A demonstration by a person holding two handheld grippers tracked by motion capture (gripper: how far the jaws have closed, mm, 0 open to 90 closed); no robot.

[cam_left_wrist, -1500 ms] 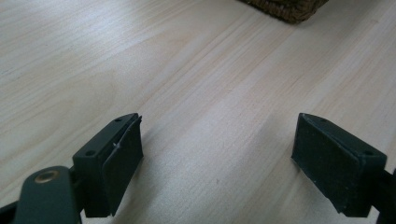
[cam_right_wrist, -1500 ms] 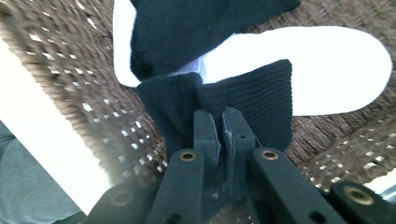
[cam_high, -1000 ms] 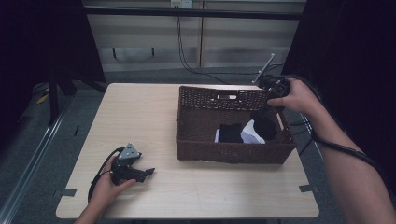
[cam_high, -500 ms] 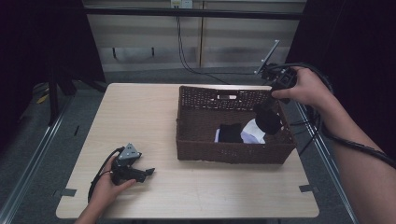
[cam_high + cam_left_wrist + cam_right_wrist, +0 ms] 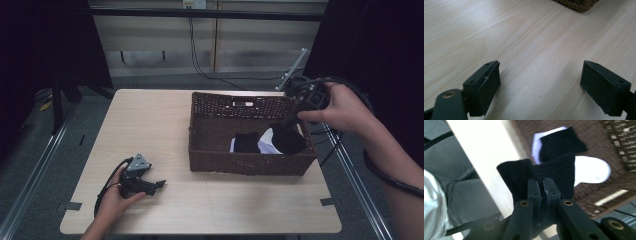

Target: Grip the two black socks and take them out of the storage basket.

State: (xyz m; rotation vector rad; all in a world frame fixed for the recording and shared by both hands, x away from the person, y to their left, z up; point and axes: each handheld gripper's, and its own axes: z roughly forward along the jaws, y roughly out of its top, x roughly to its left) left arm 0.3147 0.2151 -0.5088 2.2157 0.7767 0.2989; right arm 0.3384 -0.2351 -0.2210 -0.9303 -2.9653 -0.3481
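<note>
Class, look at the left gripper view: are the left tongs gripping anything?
No. The left tongs stand wide open, with only bare wooden table between the jaws.

A dark brown woven basket (image 5: 240, 161) holds black socks (image 5: 287, 139) and a white sock (image 5: 267, 142).

Left hand-held gripper (image 5: 159, 183) is held low by the left hand (image 5: 116, 197), jaws wide apart. Right hand-held gripper (image 5: 541, 185) is raised by the right hand (image 5: 345, 107), jaws clamped together.
</note>
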